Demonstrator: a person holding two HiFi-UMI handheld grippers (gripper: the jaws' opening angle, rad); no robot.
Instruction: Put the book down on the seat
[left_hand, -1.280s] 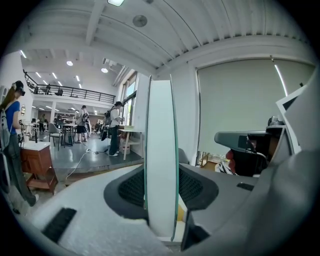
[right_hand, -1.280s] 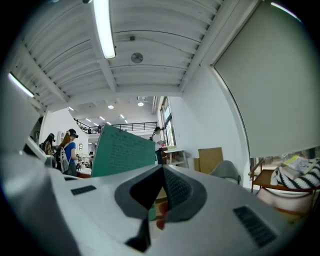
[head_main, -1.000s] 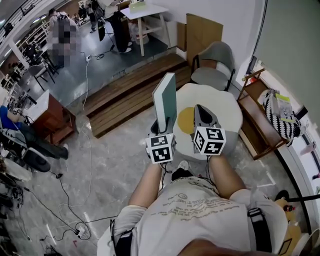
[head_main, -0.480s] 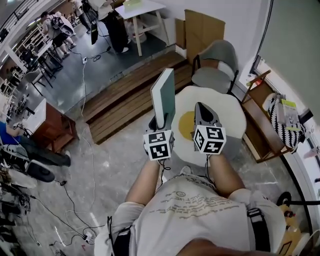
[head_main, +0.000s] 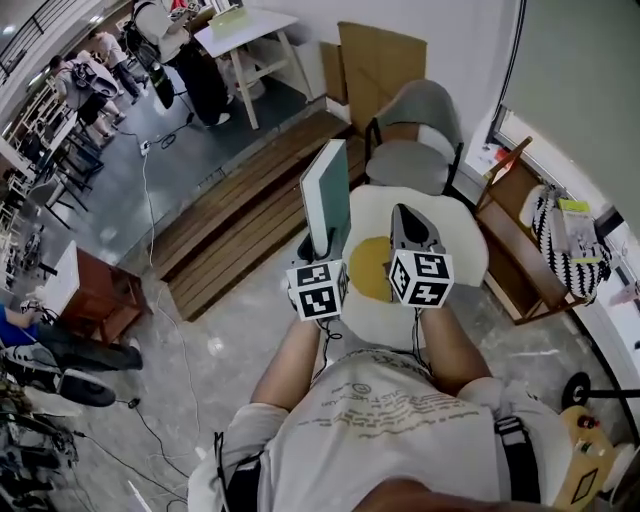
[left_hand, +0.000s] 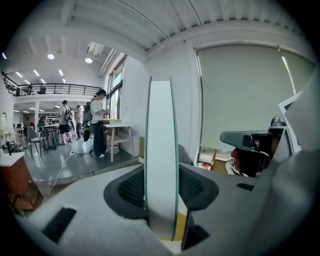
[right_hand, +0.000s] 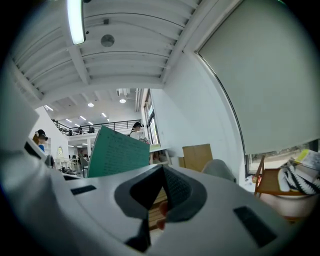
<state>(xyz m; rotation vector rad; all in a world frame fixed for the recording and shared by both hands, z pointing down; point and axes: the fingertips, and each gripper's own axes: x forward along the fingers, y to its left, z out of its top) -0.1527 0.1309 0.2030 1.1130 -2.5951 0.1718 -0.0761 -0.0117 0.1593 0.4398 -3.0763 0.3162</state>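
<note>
A thin green-covered book (head_main: 328, 195) stands upright on its edge in my left gripper (head_main: 322, 240), whose pads are shut on its lower end. In the left gripper view the book (left_hand: 161, 150) shows edge-on between the two dark pads of the left gripper (left_hand: 161, 200). My right gripper (head_main: 408, 215) is beside it, shut and empty. From the right gripper (right_hand: 162, 200) the book's cover (right_hand: 117, 152) shows at the left. Both hang above a round white seat-like top (head_main: 450, 250) with a yellow centre. A grey padded chair (head_main: 420, 160) stands just beyond.
A wooden step platform (head_main: 230, 235) runs to the left of the chair. A wooden shelf (head_main: 510, 240) with a striped bag (head_main: 560, 245) is at the right. Cardboard (head_main: 375, 65) leans on the back wall. People stand by a white table (head_main: 245, 30) far off.
The person has stepped forward: the chair and the white round top have come nearer and lower in the head view. Both grippers keep the same pose, the book still upright.
</note>
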